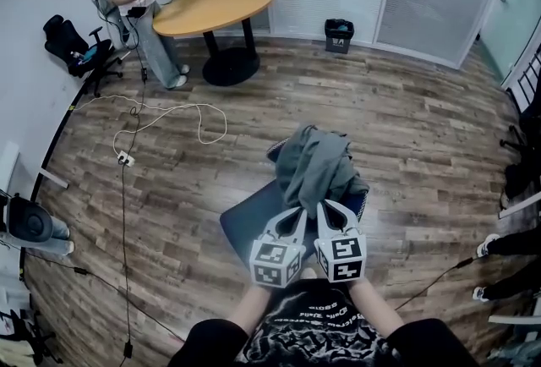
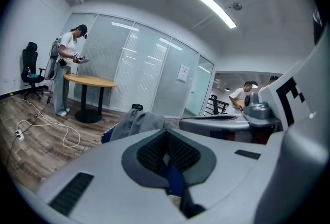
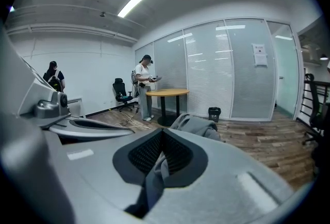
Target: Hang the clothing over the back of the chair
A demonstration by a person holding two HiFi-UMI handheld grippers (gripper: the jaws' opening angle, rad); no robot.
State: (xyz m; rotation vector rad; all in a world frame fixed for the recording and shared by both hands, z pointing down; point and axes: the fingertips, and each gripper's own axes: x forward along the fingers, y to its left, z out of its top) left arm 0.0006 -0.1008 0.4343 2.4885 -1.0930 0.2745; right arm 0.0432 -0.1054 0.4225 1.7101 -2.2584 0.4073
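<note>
Left gripper pinches blue fabric, right gripper pinches grey garment hem, bulk dead ahead at chair far edge.

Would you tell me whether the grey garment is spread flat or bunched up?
Bunched up: the grey garment lies in a crumpled, folded heap on the chair.

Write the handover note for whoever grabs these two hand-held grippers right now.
Left hand-held gripper: shut on a blue fold, seemingly the edge of the grey cloth garment.
Right hand-held gripper: shut on that garment's grey fabric.
Garment: bunched in a heap on the dark blue office chair.
Done: both grips taken.
Left: lift it, spread it, drape it over the chair's back.
</note>
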